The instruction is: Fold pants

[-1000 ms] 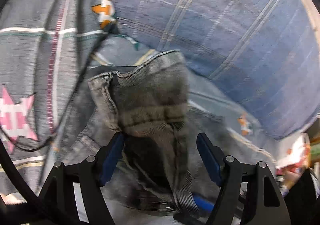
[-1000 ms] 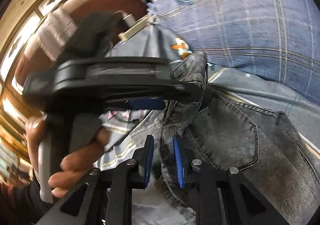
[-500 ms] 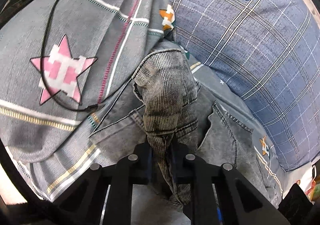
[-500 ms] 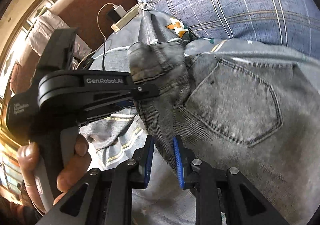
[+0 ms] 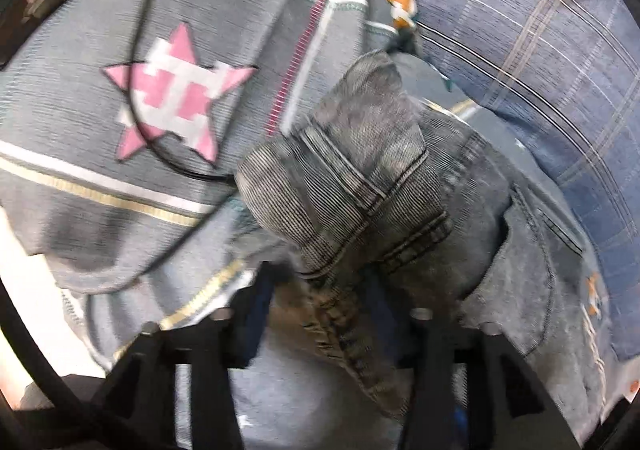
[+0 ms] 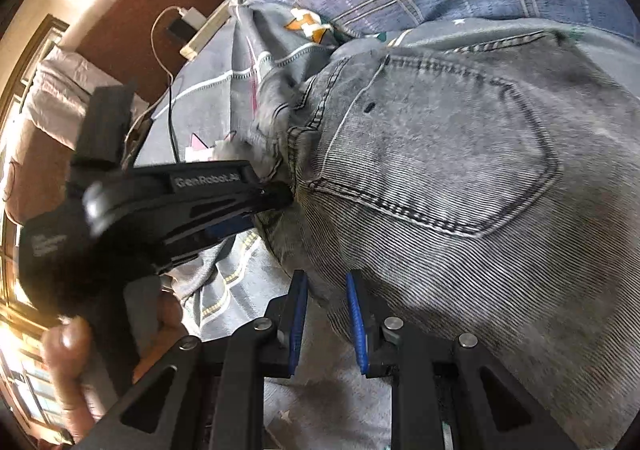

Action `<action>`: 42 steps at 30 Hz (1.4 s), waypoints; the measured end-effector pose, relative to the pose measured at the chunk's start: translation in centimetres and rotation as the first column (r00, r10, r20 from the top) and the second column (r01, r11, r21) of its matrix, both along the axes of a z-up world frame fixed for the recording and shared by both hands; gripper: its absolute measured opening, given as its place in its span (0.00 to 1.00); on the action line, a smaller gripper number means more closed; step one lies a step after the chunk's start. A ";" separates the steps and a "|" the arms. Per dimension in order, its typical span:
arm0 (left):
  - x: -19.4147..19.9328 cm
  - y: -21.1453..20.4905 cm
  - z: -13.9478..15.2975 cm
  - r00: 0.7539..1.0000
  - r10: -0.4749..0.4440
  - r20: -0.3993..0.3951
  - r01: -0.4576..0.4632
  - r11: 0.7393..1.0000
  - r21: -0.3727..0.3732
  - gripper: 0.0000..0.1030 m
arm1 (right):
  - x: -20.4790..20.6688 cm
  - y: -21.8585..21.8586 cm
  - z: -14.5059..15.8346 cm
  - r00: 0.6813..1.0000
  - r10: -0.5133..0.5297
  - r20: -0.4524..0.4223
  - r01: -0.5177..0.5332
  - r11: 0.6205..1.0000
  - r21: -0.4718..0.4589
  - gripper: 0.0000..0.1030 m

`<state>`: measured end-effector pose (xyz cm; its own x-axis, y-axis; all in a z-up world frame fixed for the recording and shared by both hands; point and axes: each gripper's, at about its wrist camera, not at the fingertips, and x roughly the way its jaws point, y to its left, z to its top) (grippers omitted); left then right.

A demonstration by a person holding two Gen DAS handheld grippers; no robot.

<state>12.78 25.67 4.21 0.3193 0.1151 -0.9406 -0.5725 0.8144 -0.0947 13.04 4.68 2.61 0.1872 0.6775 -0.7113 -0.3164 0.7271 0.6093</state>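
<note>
Grey washed jeans [image 6: 460, 178] lie on the bed with a back pocket facing up. In the left wrist view a bunched fold of the jeans [image 5: 360, 186] rises between the fingers of my left gripper [image 5: 320, 310], whose jaws now stand apart around the cloth. The left gripper also shows in the right wrist view [image 6: 272, 198], its tip at the jeans' waistband edge. My right gripper [image 6: 326, 314] is shut on the jeans' edge, with the denim pinched between its blue pads.
The bed is covered by a grey sheet with a pink star [image 5: 176, 90]. A blue plaid pillow [image 5: 540, 50] lies behind the jeans. A black cable [image 5: 140, 62] crosses the sheet. A power strip with a charger [image 6: 200, 34] lies by the brown headboard.
My left gripper was open, shut on the jeans fold, and its jaws have now spread apart again. The jeans have spread flatter, showing the full back pocket. My right gripper stays shut.
</note>
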 end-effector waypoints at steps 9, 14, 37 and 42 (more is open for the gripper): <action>-2.6 -1.5 4.0 0.986 0.003 0.168 -0.021 0.994 0.106 0.56 | -3.5 -5.7 1.6 0.996 -0.091 0.020 0.089 0.991 0.096 0.70; -4.6 -6.9 6.4 0.933 -0.231 0.275 0.182 0.964 0.192 0.72 | -6.2 -10.7 3.4 0.971 -0.225 0.077 0.215 0.969 0.119 0.76; -9.2 -23.2 3.6 0.595 -0.735 0.325 0.728 0.664 0.171 0.73 | -13.0 -36.6 5.7 0.554 -0.816 0.165 0.828 0.521 -0.205 0.76; -9.6 -24.7 2.6 0.565 -0.772 0.292 0.765 0.622 0.167 0.73 | -12.4 -37.8 3.5 0.514 -0.853 0.092 0.830 0.467 -0.305 0.74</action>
